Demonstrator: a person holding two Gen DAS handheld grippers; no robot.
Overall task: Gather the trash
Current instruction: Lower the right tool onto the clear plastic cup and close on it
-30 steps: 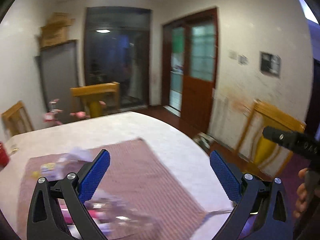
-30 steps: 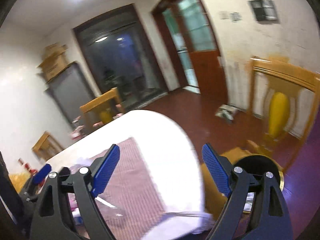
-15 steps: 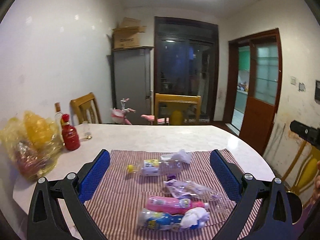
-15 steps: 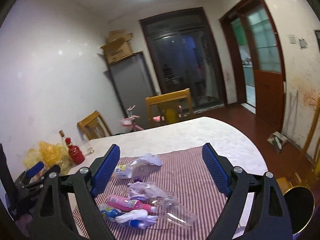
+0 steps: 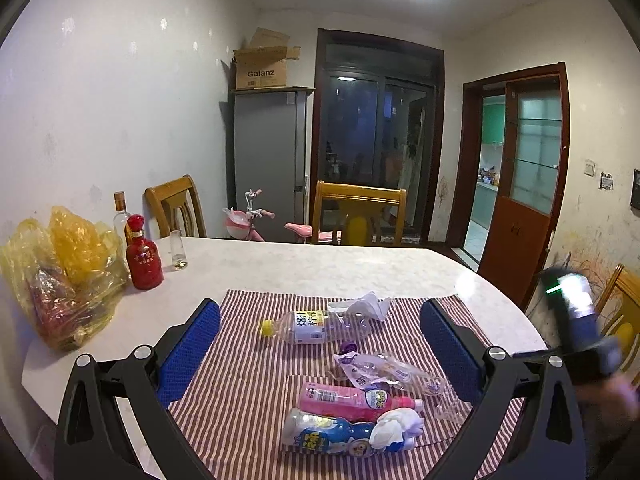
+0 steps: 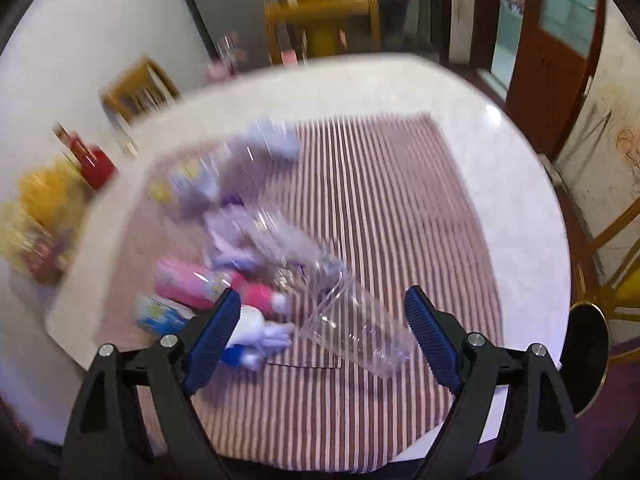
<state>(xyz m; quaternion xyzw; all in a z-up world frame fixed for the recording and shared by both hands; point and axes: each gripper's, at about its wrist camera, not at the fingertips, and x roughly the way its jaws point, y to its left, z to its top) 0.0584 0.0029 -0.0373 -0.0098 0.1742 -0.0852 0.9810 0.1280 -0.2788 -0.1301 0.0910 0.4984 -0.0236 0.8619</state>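
Task stage: start of collection. Judging by the layout, nothing has been gathered yet; every piece of trash lies on the striped cloth (image 5: pixel 248 392) covering the near part of the desk (image 5: pixel 320 268).
Left hand-held gripper (image 5: pixel 320 356): jaws spread wide, nothing between the pads, held above the near edge of the desk and facing the trash.
Right hand-held gripper (image 6: pixel 322 334): jaws spread wide, tilted down over the cloth. The clear plastic tray (image 6: pixel 352 328) lies below the gap between the pads; no contact is visible. This view is motion-blurred.
Trash location: grouped near the middle of the cloth, toward its near edge.
Bottle count: four. One clear bottle with yellow cap (image 5: pixel 316 326), one crushed clear bottle with purple cap (image 5: pixel 384 368), one pink bottle (image 5: pixel 356 400), one blue bottle (image 5: pixel 332 434).
Tissue count: two. One crumpled white tissue (image 5: pixel 368 304) at the far end of the group, one white wad (image 5: pixel 398 426) resting against the blue bottle.
Tray count: one.
Collection container: a dark round bin (image 6: pixel 588 356) stands just beside the desk on the right, in the right wrist view. Probable destination, not certain.
Remaining work: all seven items are still to be picked up.
Non-trash items: red bottle (image 5: pixel 143 256), yellow bag (image 5: pixel 60 272), at the far left of the desk.
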